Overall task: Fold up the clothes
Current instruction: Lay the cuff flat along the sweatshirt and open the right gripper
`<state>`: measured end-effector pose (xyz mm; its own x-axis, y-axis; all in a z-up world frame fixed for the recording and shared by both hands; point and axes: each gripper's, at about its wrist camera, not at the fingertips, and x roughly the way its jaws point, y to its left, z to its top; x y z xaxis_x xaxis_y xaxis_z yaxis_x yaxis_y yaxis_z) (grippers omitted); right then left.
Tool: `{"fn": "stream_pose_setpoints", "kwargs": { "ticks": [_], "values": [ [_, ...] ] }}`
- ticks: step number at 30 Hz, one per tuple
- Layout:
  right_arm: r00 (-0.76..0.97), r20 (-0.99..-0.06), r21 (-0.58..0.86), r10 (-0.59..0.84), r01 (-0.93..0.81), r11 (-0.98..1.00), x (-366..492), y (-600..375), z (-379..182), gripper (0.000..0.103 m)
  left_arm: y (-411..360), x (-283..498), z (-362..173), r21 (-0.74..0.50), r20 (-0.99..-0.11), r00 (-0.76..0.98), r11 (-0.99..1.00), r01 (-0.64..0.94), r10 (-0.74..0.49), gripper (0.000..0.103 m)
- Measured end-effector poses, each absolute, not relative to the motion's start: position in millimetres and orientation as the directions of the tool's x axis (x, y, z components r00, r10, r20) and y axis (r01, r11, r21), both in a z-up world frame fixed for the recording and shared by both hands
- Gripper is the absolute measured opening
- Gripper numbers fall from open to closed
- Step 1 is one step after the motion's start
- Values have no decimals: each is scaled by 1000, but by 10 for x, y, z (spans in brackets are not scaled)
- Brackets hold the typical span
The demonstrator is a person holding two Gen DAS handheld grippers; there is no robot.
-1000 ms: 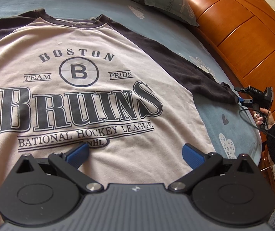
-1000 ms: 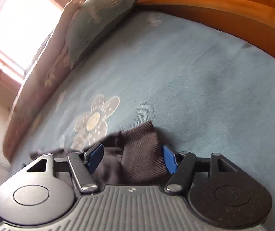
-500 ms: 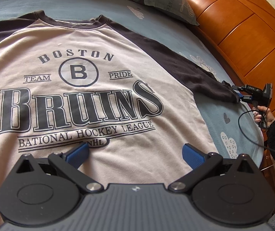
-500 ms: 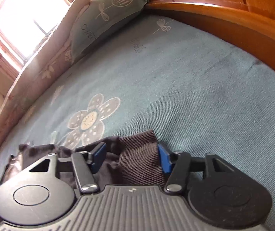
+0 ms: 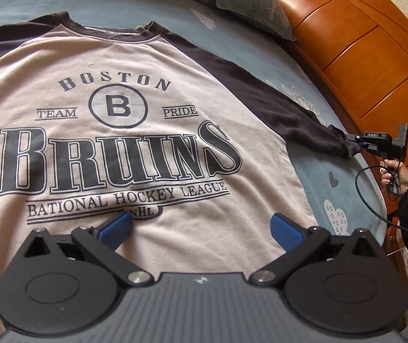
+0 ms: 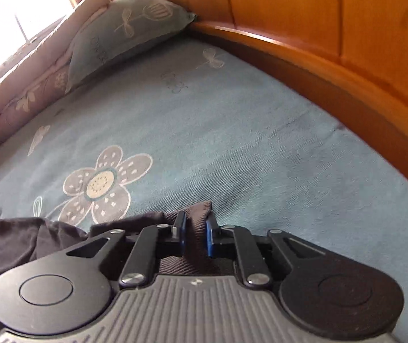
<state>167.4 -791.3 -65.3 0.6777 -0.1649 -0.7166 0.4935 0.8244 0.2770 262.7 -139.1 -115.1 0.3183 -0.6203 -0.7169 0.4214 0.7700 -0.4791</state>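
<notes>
**Sleeve Fold: Cuff Capture**

The sweatshirt [image 5: 135,143] lay flat, print up, on the bed [image 5: 312,177]. The left gripper [image 5: 201,228] hovered over the hem, jaws released and empty. The right gripper [image 6: 195,237] was closing its jaws onto the dark sleeve cuff [image 6: 196,225]. Probable next move: carry the cuff across the chest.
</notes>
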Motion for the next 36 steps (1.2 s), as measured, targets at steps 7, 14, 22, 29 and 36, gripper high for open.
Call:
{"fn": "stream_pose_setpoints", "kwargs": {
  "ticks": [7,14,22,29,36],
  "values": [
    [653,-712,277,-259,600,751,1330,-8126,-541,8,-1388,2621,-1156,-482,-712,322,768,421,-623,102],
    [687,-695,312,-215,556,770,1340,-7915,-460,24,-1407,2616,-1145,-472,-720,321,773,423,-615,102],
    [608,-789,169,-93,359,918,2047,-7137,-762,34,-1415,2621,-1142,-468,-724,319,775,424,-611,102],
    [556,-796,60,-241,469,881,2353,-7257,-705,37,-1445,2630,-1133,-451,-738,314,782,429,-598,102],
    [622,-782,216,42,208,954,2346,-6325,-413,62,-1457,2613,-1131,-437,-742,314,783,443,-592,102]
  ]
}}
